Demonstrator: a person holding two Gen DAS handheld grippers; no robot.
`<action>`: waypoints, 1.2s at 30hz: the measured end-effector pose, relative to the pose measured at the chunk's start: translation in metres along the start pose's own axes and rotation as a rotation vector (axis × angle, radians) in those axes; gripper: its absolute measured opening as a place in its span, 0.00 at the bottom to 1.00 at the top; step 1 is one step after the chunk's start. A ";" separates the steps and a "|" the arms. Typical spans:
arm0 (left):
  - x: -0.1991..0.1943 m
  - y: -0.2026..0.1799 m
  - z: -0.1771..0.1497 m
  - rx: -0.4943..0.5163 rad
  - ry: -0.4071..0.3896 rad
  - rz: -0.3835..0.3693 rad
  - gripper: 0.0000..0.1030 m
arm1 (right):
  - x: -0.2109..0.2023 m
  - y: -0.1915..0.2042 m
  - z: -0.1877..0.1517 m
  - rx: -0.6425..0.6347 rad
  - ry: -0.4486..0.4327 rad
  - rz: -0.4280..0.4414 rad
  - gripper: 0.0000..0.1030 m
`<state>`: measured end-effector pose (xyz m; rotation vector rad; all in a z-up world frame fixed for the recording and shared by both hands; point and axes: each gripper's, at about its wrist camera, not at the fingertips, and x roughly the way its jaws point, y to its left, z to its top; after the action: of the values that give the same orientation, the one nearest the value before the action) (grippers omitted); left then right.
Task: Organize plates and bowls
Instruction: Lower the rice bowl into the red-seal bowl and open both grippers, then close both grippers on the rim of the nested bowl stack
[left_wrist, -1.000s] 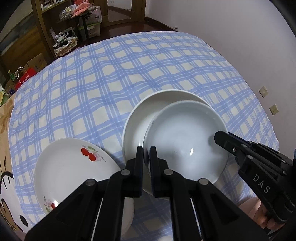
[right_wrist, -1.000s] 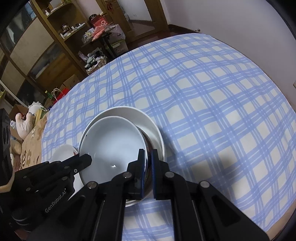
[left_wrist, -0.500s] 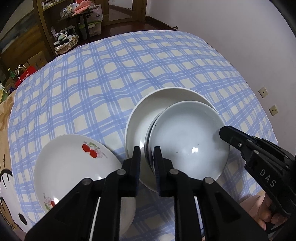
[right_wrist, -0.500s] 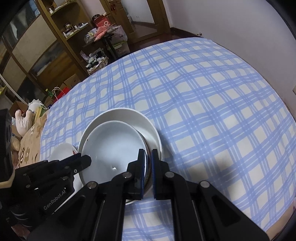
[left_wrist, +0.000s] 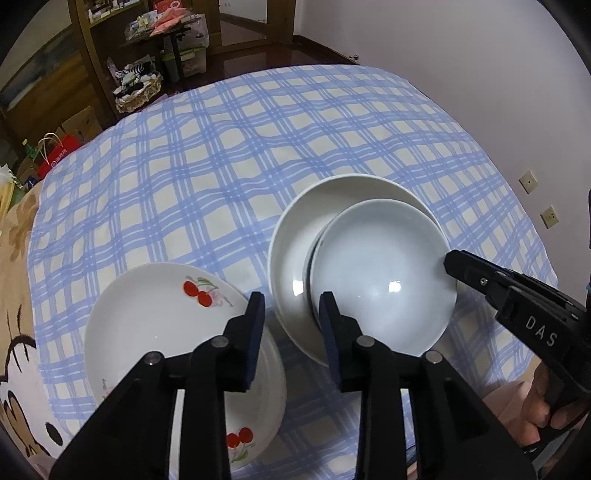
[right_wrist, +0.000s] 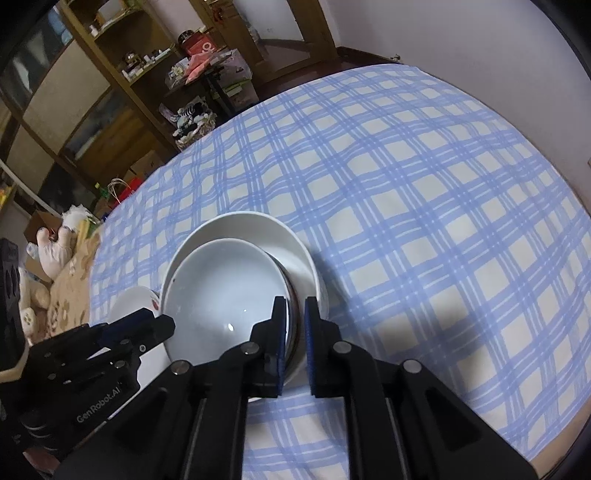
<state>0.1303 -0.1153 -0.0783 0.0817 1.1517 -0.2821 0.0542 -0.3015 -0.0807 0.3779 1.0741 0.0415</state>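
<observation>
- The pale bowl (left_wrist: 380, 273) is sitting off-centre in the white plate (left_wrist: 295, 236), shifted toward 4 o'clock in the left wrist view and overlapping the plate's rim there. If you are letting go now, it could be rocking or sliding rather than settling flat.
- A dark strip of the bowl's underside is showing at its 9 o'clock edge, so it is probably lying tilted. I cannot tell whether its base is resting fully on the plate.
- With only one side of the rim being pinched, any twist of your right wrist is levering the bowl against the plate, which risks a chip or dragging the plate across the checked cloth on the tabletop (left_wrist: 221, 166).
- The cherry plate (left_wrist: 159, 321) is lying just beside the stack at 8 o'clock. It is directly under your left fingers, so dropping that hand could be knocking its rim.
- Your left gripper (left_wrist: 291, 299) is standing partly spread, its jaws having just been opening. Nothing is being pressed between them: the gap is hanging over the strip of cloth between the cherry plate and the white plate.
- Your right gripper (right_wrist: 295, 301) is nearly pressed together and appears to be pinching the bowl's rim at 5 o'clock in its own view, one finger inside the bowl and one outside.
- Your hand (left_wrist: 532, 410) is gripping the right handle at the frame's 4 o'clock corner.
</observation>
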 end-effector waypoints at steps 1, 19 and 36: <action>-0.002 0.001 0.000 0.001 -0.006 0.004 0.31 | -0.001 0.000 0.000 0.003 -0.002 -0.003 0.11; -0.005 0.034 0.019 -0.006 -0.030 0.029 0.87 | -0.009 -0.021 0.017 0.007 -0.017 -0.038 0.72; 0.043 0.039 0.042 0.030 0.123 0.000 0.88 | 0.017 -0.044 0.028 0.020 0.038 -0.047 0.86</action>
<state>0.1940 -0.0936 -0.1030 0.1269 1.2693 -0.2973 0.0795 -0.3469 -0.0974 0.3706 1.1216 -0.0036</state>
